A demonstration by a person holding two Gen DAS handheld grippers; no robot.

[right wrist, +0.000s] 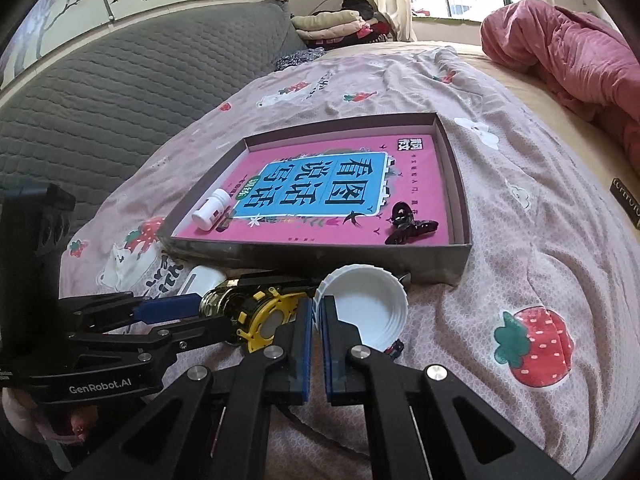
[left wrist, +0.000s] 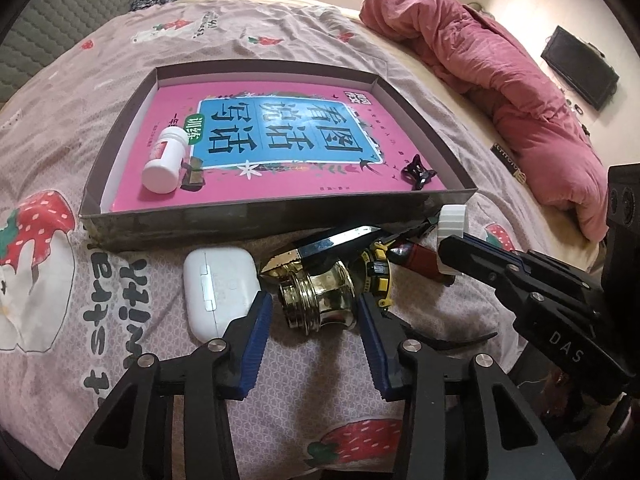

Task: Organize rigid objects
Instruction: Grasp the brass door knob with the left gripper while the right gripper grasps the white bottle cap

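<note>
A shallow grey box on the bed holds a pink book, a white pill bottle and a dark hair clip. In front of it lie a white earbud case, a gold and black perfume bottle, a yellow and black tape measure and a red-handled tool. My left gripper is open, its jaws on either side of the gold bottle. My right gripper is shut on the rim of a white plastic cap.
A rumpled pink quilt lies at the far right of the bed. A grey quilted headboard stands to the left. A black hair clip lies on the strawberry-print sheet near my left gripper.
</note>
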